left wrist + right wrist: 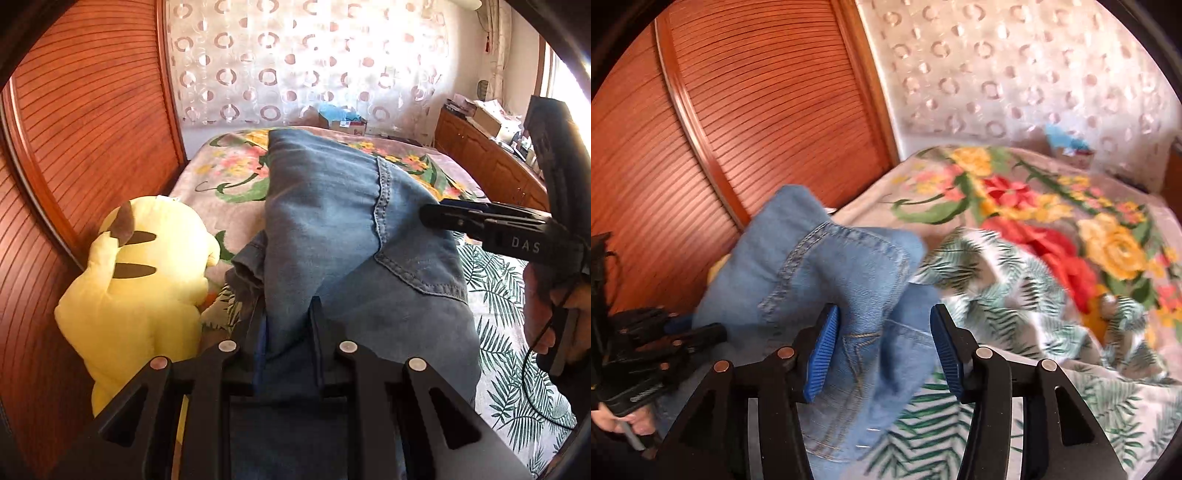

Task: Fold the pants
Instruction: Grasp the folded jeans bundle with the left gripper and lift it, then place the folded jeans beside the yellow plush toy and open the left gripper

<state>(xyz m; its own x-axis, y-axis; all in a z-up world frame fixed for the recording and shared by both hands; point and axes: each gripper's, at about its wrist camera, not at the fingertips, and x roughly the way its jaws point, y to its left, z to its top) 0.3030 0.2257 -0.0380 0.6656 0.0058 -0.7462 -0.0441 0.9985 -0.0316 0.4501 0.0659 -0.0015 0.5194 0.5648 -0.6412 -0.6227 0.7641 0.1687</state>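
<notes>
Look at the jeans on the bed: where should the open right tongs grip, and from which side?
Grip the jeans at the stitched fold edge between the right tongs, coming from the near side; the layers bunch there, thin enough to pinch.

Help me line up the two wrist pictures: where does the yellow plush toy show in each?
Left wrist: yellow plush toy lies left of centre, between the jeans and the wooden slatted panel.
Right wrist: only a yellow sliver by the jeans; too little to tell.
Shared landmark: the wooden slatted panel.

Bed w/ floral blanket point(236, 173), slatted wood wardrobe point(92, 110) left, sunlit ring-print curtain point(314, 59), cabinet point(480, 155) right.
</notes>
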